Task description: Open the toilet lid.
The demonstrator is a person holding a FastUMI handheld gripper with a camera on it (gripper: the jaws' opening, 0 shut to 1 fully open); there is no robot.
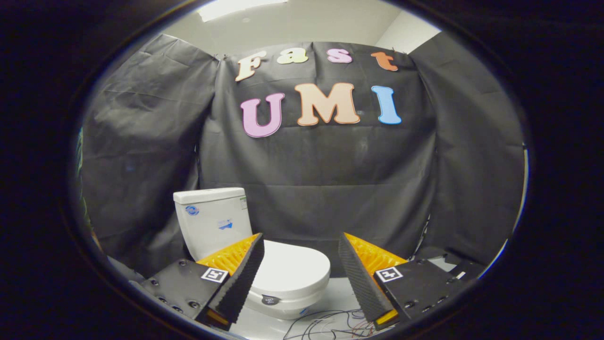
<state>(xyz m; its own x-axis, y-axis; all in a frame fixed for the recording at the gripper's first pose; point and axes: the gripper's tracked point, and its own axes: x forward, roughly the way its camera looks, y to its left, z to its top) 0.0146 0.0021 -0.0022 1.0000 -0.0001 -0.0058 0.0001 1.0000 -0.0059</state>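
Note:
A white toilet stands on the floor ahead of me, its tank (pixel 212 219) against the black cloth wall. Its lid (pixel 292 269) lies flat and closed over the bowl (pixel 283 307). My gripper (pixel 299 243) is open, with a wide gap between the two fingers and nothing held. The left finger (pixel 240 278) overlaps the near left side of the lid in the view. The right finger (pixel 361 278) stands to the right of the bowl. The lid's front edge lies between the fingers and a little beyond them.
Black cloth walls (pixel 321 165) close in the booth behind and on both sides of the toilet. A tangle of thin wires (pixel 325 323) lies on the pale floor just right of the bowl's front. Dark gear (pixel 448 262) sits low at the right wall.

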